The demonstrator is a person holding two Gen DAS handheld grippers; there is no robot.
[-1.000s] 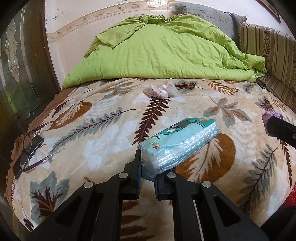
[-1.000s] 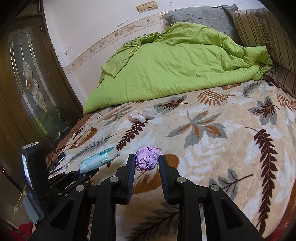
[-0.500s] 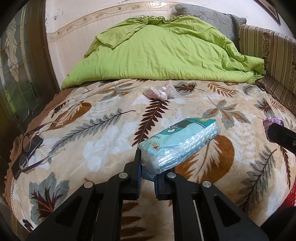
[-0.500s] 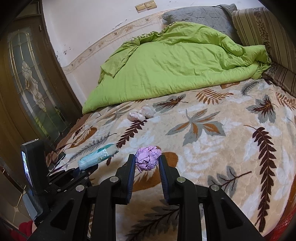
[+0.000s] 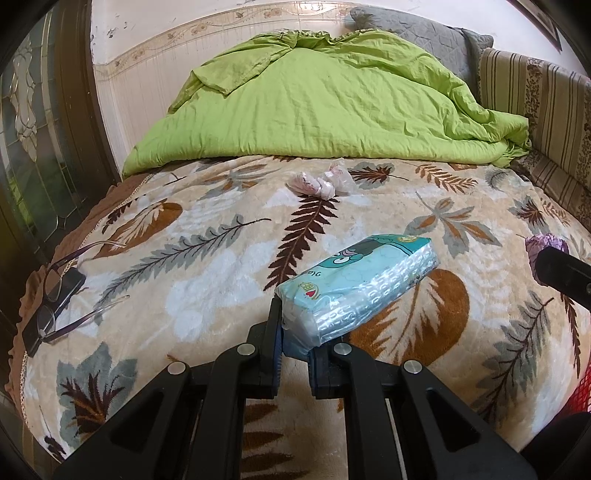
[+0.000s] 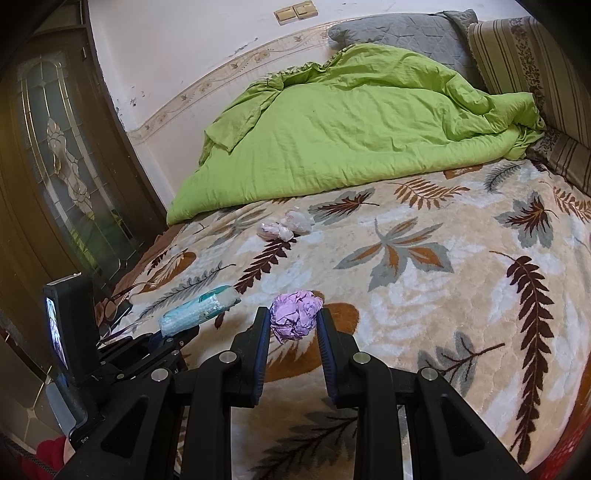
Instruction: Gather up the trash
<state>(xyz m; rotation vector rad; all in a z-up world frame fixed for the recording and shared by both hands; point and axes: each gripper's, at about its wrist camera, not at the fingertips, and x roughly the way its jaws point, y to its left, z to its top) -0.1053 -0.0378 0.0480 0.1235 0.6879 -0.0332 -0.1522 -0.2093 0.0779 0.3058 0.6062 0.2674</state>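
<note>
My left gripper [image 5: 295, 332] is shut on one end of a teal tissue pack [image 5: 354, 288], which juts forward above the leaf-patterned blanket [image 5: 207, 266]. The right wrist view shows that pack [image 6: 201, 310] at lower left, held by the left gripper [image 6: 173, 334]. My right gripper [image 6: 293, 325] is shut on a crumpled purple paper ball [image 6: 295, 314], seen again at the right edge of the left wrist view as a purple ball [image 5: 546, 245]. Crumpled clear plastic wrappers [image 5: 321, 181] lie on the blanket near the green duvet, also visible as wrappers [image 6: 284, 225].
A bunched green duvet [image 5: 325, 103] and pillows [image 5: 413, 29] fill the far end of the bed. Eyeglasses on a dark phone [image 5: 51, 299] lie near the bed's left edge. A wooden glass-panelled door [image 6: 62, 177] stands left. A striped cushion [image 5: 535, 92] lines the right side.
Both grippers have drawn back slightly from the bed with their loads still held; the purple ball sits a little lower in the left wrist view. Nothing was let go.
</note>
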